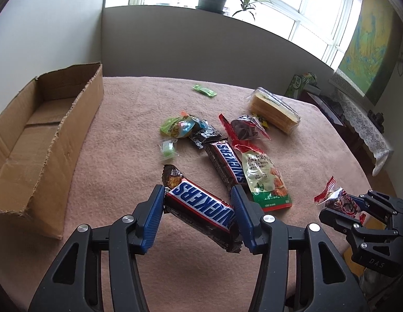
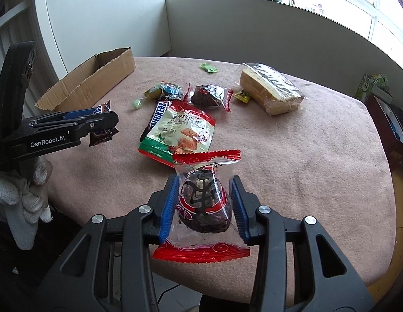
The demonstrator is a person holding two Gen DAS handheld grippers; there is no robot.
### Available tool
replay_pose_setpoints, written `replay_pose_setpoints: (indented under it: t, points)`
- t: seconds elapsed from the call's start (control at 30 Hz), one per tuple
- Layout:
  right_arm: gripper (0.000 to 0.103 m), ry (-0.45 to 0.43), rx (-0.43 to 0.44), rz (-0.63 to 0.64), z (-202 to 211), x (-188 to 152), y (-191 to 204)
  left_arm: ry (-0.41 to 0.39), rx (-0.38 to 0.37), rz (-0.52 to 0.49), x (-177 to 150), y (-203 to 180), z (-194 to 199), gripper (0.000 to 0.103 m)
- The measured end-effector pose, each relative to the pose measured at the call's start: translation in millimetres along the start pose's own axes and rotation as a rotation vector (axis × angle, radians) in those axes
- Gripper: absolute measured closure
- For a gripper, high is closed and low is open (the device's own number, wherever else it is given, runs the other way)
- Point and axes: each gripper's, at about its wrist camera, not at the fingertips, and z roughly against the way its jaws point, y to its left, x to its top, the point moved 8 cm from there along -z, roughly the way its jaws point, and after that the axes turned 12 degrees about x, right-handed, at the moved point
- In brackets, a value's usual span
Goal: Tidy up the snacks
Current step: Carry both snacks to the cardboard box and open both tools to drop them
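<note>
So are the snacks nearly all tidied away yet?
Not yet. The box looks empty, so nothing is packed. The left claw holds a Snickers and the right claw holds a red-wrapped cake, both off the table. The other Snickers, the bread, the green pouch and the small sweets are left.

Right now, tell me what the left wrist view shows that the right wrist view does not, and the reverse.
Only the left wrist view shows the yellow-green wall picture and the box's bare floor. Only the right wrist view shows the gloved hand holding the left gripper, plus the right gripper's grip on the red-edged date pack. Both show the cardboard box, the held Snickers bar and the wrapped cake slices.
</note>
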Motion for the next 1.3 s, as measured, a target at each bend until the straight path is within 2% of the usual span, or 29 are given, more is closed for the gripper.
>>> replay_pose_setpoints:
  t: [0.27,0.67,0.8,0.9,1.0,1.13,1.3]
  points:
    - [0.061,-0.070,0.029,0.044,5.3,53.0,28.4,-0.102,0.024,0.060,29.5,27.3,27.5,0.052]
    - [0.061,-0.104,0.135,0.125,-40.2,138.5,103.6,-0.187,0.136,0.219,53.8,121.7,41.1,0.052]
    - [0.061,-0.102,0.177,0.145,-64.9,159.0,132.9,-0.189,0.207,0.241,46.6,147.0,34.9,0.052]
    - [0.061,-0.082,0.204,0.167,-86.4,170.0,155.3,-0.166,0.204,0.269,42.7,160.6,27.9,0.052]
    - [0.061,-0.056,0.232,0.171,-111.2,179.9,174.4,-0.178,0.247,0.281,40.6,173.3,29.7,0.052]
    - [0.061,-0.030,0.249,0.175,-140.3,190.7,193.7,-0.168,0.254,0.311,37.0,186.4,27.7,0.052]
    - [0.061,-0.013,0.269,0.173,-165.6,198.7,211.2,-0.161,0.272,0.301,36.2,190.3,24.9,0.051]
